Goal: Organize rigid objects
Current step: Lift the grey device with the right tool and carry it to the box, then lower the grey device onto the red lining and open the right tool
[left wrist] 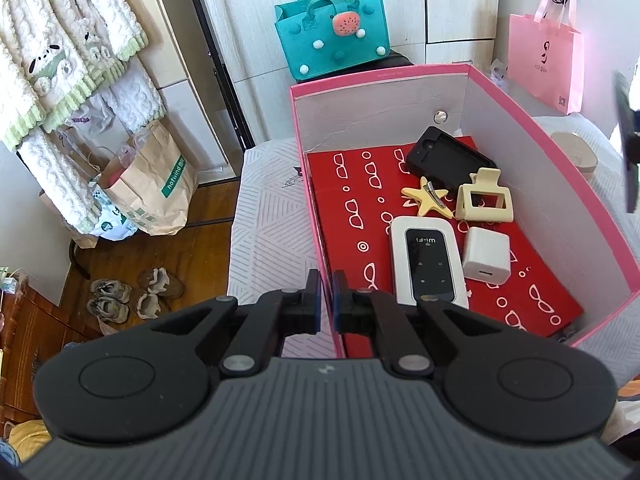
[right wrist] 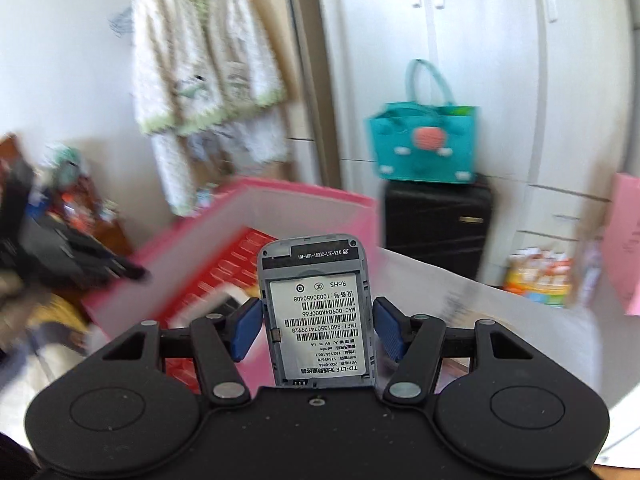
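A bedroom with pale wardrobe doors fills the background, and a bed [left wrist: 264,216] with a light patterned cover carries a pink box [left wrist: 532,128] lined with red paper. In the left wrist view the box sits right of centre, and along its right half lie a white Wi-Fi router [left wrist: 428,264], a white charger block [left wrist: 486,254], a cream hair claw [left wrist: 486,198], a star-shaped clip [left wrist: 426,200] and a black case [left wrist: 444,156], close together but mostly apart. The left gripper [left wrist: 327,300] has its jaws pressed together on the near wall of the box, steadying it. In the right wrist view the right gripper [right wrist: 316,326] pinches a grey device with its back cover off [right wrist: 316,312], held upright by its two long edges, the label facing the camera, with the box at lower left of the frame. To place it well, I would carry it over the bare red paper on the left side of the box, lower it flat beside the router, and open only once it rests. A teal bag [left wrist: 332,40] stands behind the box, a pink bag [left wrist: 546,64] hangs at upper right, and a knit cardigan [left wrist: 60,60] hangs at upper left above paper bags [left wrist: 156,184] and shoes [left wrist: 132,296] on the wooden floor [left wrist: 180,256].
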`<state>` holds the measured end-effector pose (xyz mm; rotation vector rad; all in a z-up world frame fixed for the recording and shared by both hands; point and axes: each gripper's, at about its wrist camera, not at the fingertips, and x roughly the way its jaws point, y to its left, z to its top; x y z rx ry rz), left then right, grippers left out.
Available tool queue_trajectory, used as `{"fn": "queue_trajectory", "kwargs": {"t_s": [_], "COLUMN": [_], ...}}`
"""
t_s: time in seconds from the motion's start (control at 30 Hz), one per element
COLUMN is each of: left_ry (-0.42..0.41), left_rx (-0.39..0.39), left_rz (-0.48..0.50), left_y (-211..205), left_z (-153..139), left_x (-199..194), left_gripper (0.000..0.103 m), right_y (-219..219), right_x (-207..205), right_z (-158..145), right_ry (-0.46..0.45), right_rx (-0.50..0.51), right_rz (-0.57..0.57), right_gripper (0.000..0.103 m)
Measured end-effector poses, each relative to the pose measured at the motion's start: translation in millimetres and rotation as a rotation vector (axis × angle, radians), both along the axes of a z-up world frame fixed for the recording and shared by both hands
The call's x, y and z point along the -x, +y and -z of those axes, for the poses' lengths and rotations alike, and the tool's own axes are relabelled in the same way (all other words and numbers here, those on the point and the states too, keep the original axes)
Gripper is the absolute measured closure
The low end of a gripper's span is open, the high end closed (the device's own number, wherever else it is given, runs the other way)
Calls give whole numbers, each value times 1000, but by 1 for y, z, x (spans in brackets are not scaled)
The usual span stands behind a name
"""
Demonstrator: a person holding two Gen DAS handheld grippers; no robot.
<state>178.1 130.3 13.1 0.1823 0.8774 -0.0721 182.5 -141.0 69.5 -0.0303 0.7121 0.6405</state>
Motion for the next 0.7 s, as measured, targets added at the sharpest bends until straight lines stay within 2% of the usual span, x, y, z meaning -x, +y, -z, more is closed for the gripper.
{"fn": "queue_trajectory", "kwargs": {"t_s": [0.13, 0.3, 0.37, 0.53, 0.6, 0.7], "left_ry": [-11, -34, -32, -31, -28, -27], "left_rx": [1, -18, 5, 30, 40, 50], "left_rz": [-9, 0, -1, 5, 6, 7], "left_y": [-1, -4, 0, 5, 6, 7], "left_z": [0, 2, 1, 1, 1, 1], "left_x": [-1, 3, 2, 2, 2, 1], "left_gripper": [99, 99, 99, 99, 99, 99], "right_y": [49, 106, 124, 146, 149, 143], "right_x": [-22, -62, -75, -114, -123, -137], "right_z": [3, 17, 26, 61, 71, 85], "right_ry": [67, 148, 192, 403, 448, 557], "right_rx": [15, 15, 21, -15, -36, -127], "right_rz": [-82, -115, -103, -4, 35, 78], "right_gripper": [37, 37, 37, 37, 53, 56]}}
